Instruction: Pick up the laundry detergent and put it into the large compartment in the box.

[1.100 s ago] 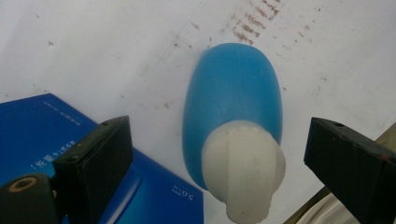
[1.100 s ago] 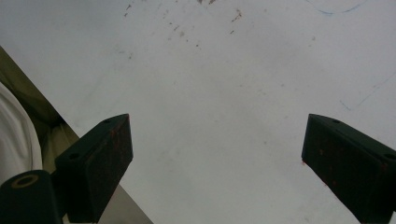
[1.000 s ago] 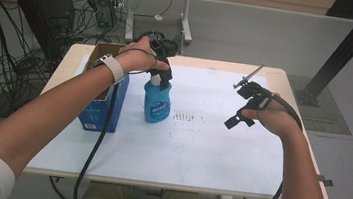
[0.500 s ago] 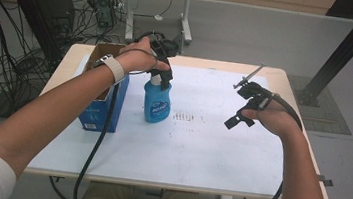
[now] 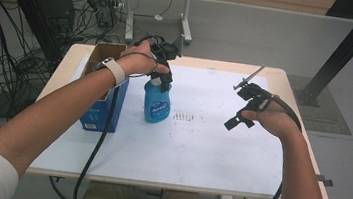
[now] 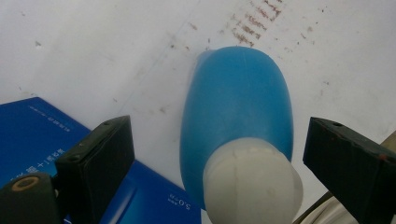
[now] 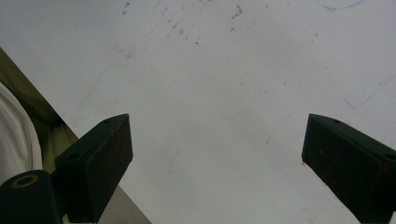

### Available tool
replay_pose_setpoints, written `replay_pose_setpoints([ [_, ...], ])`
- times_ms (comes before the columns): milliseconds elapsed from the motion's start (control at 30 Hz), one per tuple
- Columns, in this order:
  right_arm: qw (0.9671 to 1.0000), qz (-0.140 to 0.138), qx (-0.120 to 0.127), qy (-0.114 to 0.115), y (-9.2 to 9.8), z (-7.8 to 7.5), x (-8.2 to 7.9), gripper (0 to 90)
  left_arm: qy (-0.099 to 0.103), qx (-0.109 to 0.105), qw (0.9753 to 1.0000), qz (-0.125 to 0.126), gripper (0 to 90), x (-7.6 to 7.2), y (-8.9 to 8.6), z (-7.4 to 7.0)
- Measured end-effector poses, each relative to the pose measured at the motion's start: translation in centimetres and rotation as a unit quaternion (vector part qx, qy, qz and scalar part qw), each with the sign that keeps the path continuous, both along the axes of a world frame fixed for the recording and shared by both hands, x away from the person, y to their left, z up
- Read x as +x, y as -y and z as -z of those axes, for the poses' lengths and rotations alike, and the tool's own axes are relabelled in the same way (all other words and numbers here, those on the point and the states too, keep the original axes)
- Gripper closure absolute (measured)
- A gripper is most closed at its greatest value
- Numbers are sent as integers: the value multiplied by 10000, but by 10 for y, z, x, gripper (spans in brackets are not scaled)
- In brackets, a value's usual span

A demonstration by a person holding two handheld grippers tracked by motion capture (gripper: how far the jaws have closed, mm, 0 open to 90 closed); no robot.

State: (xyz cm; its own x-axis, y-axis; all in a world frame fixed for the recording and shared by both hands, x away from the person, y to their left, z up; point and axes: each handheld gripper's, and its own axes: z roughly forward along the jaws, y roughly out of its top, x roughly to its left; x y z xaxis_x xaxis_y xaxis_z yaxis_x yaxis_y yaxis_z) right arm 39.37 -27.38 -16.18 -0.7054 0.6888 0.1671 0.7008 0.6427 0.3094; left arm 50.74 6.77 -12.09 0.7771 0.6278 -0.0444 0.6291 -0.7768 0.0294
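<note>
Two hand-held grippers are at work: the left hand-held gripper (image 6: 219,154) hangs released over the white cap of the upright blue plastic bottle (image 5: 157,102), near the tabletop's (image 5: 208,153) far left corner beside a blue cardboard box (image 5: 104,106). Grasping remains undone, I judge. The right hand-held gripper (image 7: 217,154) hovers released.

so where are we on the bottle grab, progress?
Done: the left gripper is lined up over the blue bottle, which stands upright beside the blue box. In hand: its open fingers straddle the white cap with gaps on both sides. Left: close and lift. The right gripper hovers open above the table.
</note>
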Motion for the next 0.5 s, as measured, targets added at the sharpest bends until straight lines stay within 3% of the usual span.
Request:
replay_pose_setpoints([
  [500,10000,40,36,-48,1,5,0,83,-41,55,10000,12,116,-2,5,17],
])
